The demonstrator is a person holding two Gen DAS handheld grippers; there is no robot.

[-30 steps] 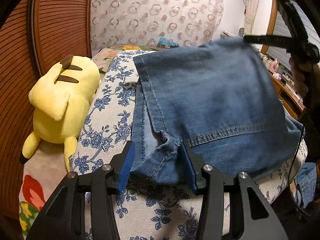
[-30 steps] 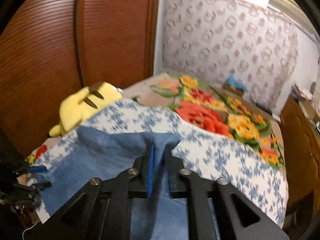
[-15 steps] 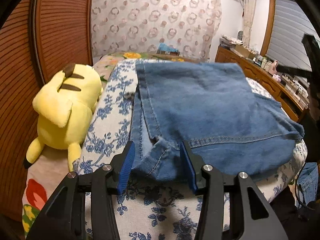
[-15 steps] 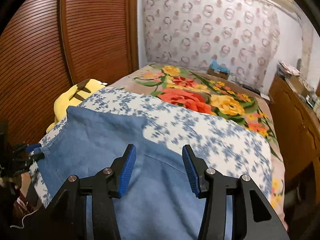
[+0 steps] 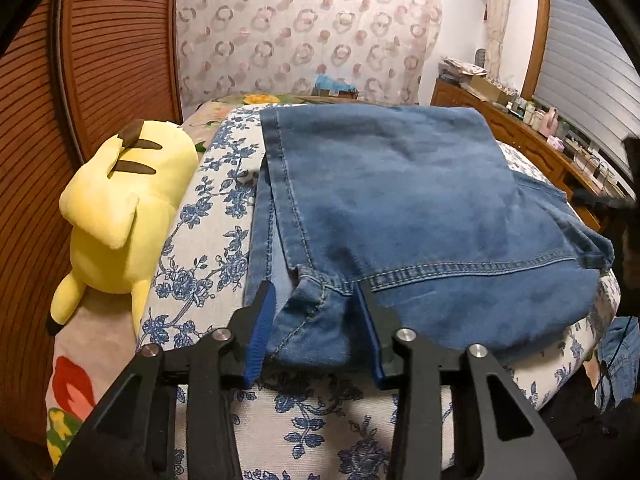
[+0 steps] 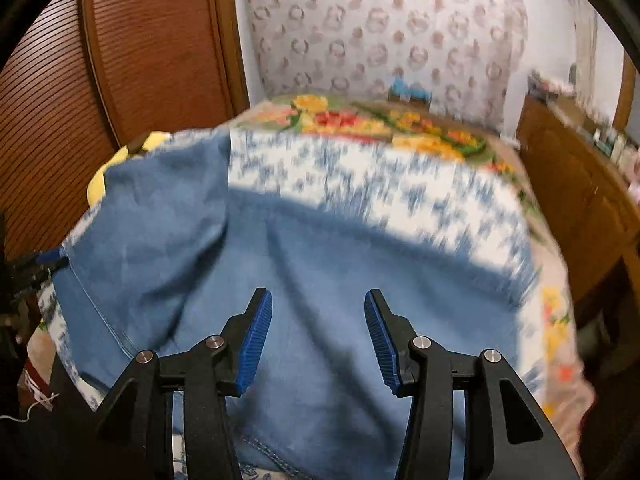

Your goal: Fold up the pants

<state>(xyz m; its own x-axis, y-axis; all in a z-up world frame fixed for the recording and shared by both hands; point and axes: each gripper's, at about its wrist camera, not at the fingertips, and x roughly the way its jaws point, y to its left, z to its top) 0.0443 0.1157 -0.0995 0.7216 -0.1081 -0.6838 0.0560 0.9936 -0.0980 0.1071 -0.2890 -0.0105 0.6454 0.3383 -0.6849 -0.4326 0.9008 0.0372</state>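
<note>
Blue denim pants lie folded over on a blue-flowered white cover on the bed. My left gripper is open, its blue pads on either side of a bunched corner of the pants at the near edge, not pinching it. My right gripper is open and empty, just above the flat denim. The right wrist view is blurred by motion.
A yellow plush toy lies to the left of the pants, against a wooden slatted door. A wooden dresser with clutter runs along the right. A flowered bedspread lies beyond the cover.
My right gripper let go of the raised pant fold, which dropped flat, and moved back over the denim. My left gripper opened slightly around the corner.
</note>
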